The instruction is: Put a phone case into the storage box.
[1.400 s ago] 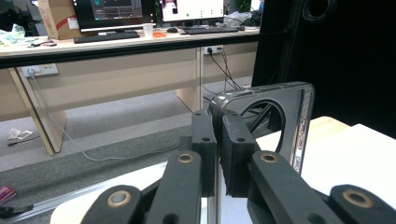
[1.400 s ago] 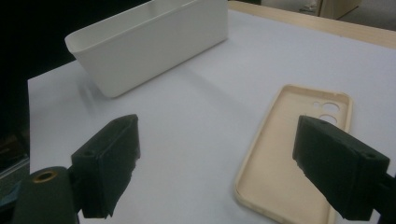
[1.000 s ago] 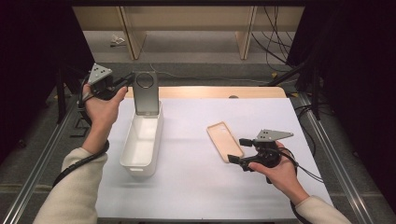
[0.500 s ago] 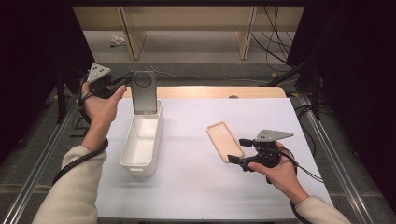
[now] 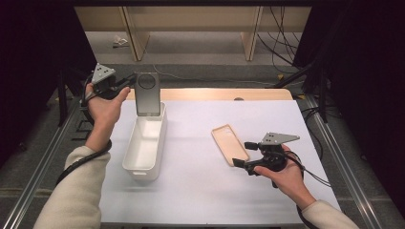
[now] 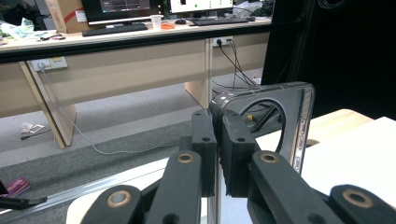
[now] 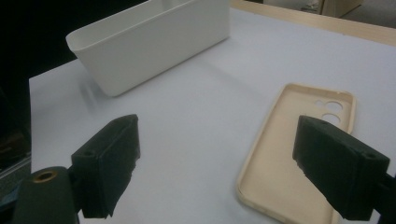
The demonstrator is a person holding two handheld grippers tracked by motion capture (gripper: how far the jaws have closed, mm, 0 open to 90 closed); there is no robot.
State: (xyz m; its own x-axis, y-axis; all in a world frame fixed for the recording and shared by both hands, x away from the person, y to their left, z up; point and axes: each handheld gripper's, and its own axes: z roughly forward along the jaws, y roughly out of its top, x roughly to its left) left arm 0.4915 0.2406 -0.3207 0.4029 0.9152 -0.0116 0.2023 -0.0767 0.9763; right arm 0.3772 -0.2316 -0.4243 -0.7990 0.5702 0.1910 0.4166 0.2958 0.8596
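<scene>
Two phone cases (image 5: 147, 94) (image 5: 229, 144), one white bin (image 5: 143, 148).

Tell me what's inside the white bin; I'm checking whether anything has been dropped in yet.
The bin looks bare inside. The dark phone case, held upright by the left gripper, hangs over its far end, and its lower edge seems to dip below the rim, hiding that part of the floor.

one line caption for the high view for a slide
Left gripper holds a grey phone case upright over the white bin; open right gripper waits beside a beige phone case.
</scene>
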